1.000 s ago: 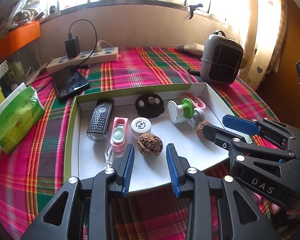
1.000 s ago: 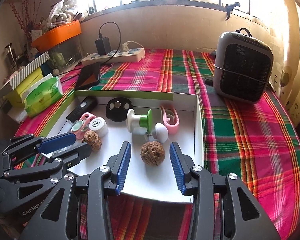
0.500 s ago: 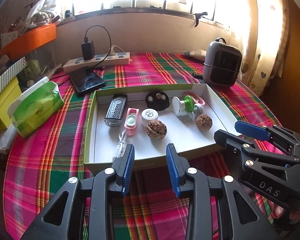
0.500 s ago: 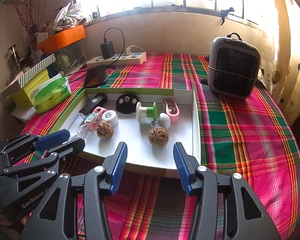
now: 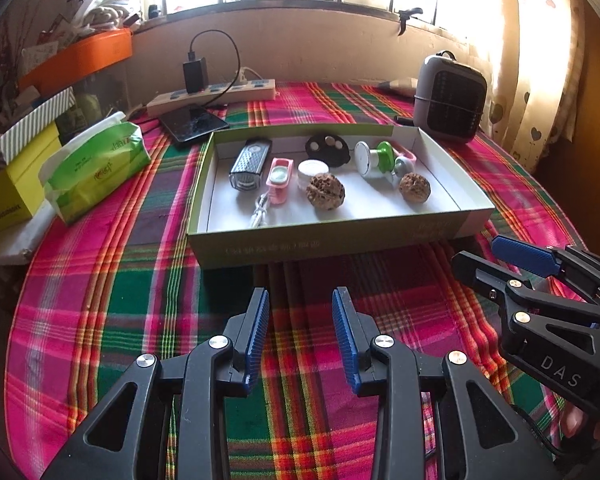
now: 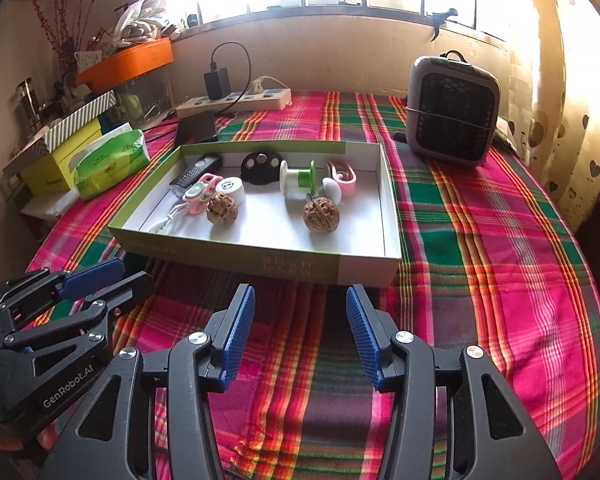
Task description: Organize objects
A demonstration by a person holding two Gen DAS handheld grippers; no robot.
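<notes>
A shallow white box with green walls lies on the plaid cloth. It holds two walnuts, a black light, a pink clip, a white cap, a black disc and a white-and-green spool. My left gripper hangs open over the cloth in front of the box, with nothing between its blue pads. My right gripper is open and empty too, beside it on the right, also short of the box's front wall.
A grey heater stands at the back right. A power strip with a charger and a phone lie behind the box. A green tissue pack and a yellow box sit at the left.
Both grippers have drawn back from over the box to the cloth in front of it. The right jaws spread wider; the walnut once between them stays in the box.
</notes>
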